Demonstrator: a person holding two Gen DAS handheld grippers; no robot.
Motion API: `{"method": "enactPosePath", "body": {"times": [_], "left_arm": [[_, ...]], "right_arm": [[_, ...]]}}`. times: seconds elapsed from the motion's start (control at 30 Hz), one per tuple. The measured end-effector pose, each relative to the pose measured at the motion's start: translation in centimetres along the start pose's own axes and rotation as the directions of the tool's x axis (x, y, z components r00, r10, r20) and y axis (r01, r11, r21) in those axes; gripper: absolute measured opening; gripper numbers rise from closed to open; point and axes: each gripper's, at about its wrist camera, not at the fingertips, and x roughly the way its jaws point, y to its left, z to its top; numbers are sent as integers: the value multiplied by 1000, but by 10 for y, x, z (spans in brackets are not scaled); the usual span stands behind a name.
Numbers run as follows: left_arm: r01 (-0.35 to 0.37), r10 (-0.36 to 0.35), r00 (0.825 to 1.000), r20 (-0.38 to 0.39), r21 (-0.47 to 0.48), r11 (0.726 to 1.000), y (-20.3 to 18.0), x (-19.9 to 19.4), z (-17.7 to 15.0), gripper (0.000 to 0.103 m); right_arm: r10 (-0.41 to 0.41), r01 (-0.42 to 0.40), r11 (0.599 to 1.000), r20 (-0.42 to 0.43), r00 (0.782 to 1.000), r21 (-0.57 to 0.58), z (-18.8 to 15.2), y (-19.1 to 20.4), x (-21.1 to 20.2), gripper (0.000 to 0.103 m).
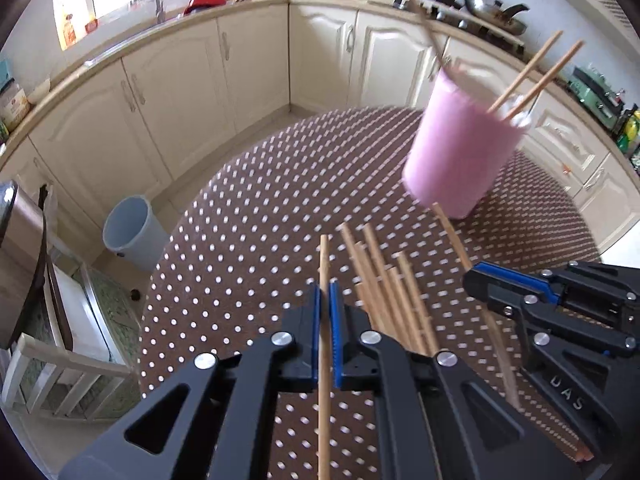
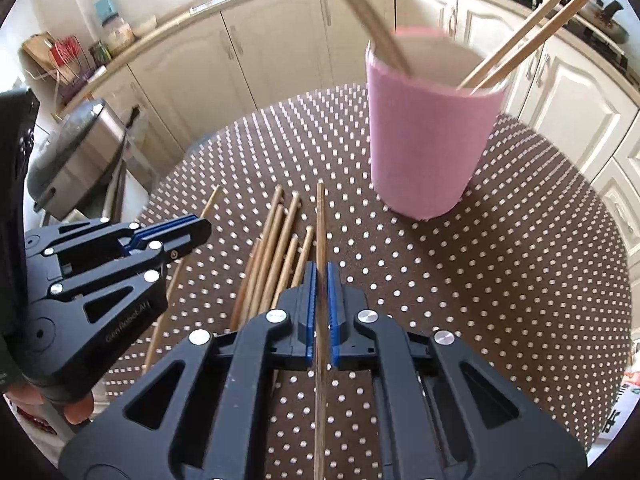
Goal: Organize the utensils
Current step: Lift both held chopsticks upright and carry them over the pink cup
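Chopsticks (image 2: 276, 248) pale wood, loose on dotted tablecloth (image 2: 500, 280), three in pink cup (image 2: 424, 140)

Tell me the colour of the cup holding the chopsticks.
Pink cup, with a pale inside; the right wrist view shows it best.

We see pale, matt wooden chopsticks (image 2: 280, 248) lying on a brown tablecloth (image 2: 500, 280) with white dots, which looks woven and dull. The pink cup (image 2: 424, 140) at upper right looks like smooth, matt plastic. Both grippers are matt black plastic with ridged blue pads (image 1: 335, 332) and shiny metal rivets (image 2: 368, 315). The cream cabinet doors (image 1: 180, 92) have a soft sheen.
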Motion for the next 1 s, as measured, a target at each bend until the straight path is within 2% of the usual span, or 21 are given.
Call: {"method": "enactPosePath", "body": {"times": [0.23,0.47,0.53,0.87,1.0], "left_arm": [[41,-43,993,114,25,999,-13,-61,1,5],[73,-82,971,225,47,996,-31,-120,-2,5],[71,-83,963,255,54,996,-36,-133,-3,5],[76,-110,927,359,107,991,-64,-183,-5,5],[76,-119,915,384,125,989,-71,-192,3,5]], "right_arm": [[32,-34,999,150,988,7,-6,-2,-57,6],[27,-27,1000,295,955,-6,-13,-9,-113,6],[14,-13,1000,341,940,-6,-17,-13,-130,6],[-6,6,1000,439,898,1,-26,-28,-171,6],[-21,23,1000,492,870,3,-23,-30,-188,6]]}}
